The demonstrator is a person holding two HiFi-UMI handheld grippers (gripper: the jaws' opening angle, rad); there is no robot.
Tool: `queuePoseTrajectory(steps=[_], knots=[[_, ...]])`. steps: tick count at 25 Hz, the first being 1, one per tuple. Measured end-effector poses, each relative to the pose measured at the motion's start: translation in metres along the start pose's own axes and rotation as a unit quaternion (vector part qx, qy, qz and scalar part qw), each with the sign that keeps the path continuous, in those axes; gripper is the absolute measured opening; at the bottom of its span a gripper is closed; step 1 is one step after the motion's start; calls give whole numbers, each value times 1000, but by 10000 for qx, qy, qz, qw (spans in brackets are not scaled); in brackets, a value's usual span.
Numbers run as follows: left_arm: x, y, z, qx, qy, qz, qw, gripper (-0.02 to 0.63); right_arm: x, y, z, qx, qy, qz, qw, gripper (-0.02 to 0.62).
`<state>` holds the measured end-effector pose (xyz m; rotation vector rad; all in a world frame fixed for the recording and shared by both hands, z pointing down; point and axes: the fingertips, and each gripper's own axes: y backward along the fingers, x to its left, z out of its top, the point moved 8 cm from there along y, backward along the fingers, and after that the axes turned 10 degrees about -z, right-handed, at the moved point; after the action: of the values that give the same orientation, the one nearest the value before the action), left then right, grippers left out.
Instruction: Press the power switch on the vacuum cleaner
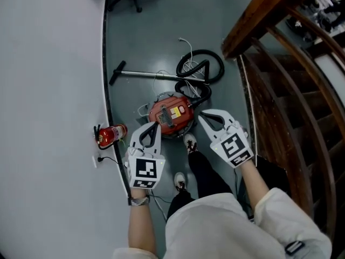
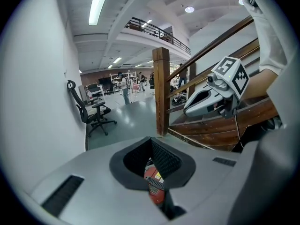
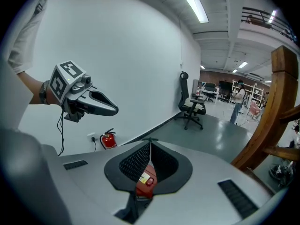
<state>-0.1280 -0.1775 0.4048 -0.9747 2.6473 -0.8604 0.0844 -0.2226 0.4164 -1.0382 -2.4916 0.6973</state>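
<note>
Grey floor (image 1: 145, 42) between the white wall (image 1: 48, 63) and the wooden staircase (image 1: 280, 90) is carrying the red vacuum cleaner (image 1: 171, 114). Its power switch is too small to make out. Each gripper view is showing only a red slice of it behind the pads. The left gripper (image 1: 155, 125) and the right gripper (image 1: 200, 116) are hanging empty, jaws pressed together, one tip at each near side of the cleaner.

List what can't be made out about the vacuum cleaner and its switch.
- Head view: which part on the vacuum cleaner is the power switch; too small.
- Left gripper view: most of it, hidden behind the left gripper with shut jaws.
- Right gripper view: likewise behind the right gripper; only a red sliver shows.
</note>
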Motion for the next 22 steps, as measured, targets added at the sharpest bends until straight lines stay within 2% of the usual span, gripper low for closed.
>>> queuePoseTrajectory(steps=[13, 22], knots=[[4, -36, -25, 271, 307, -39, 9992, 2, 4, -45, -24, 262, -166, 406, 9987, 31], [-2, -67, -47, 323, 424, -228, 9983, 2, -4, -77, -66, 719, -463, 635, 9943, 31]])
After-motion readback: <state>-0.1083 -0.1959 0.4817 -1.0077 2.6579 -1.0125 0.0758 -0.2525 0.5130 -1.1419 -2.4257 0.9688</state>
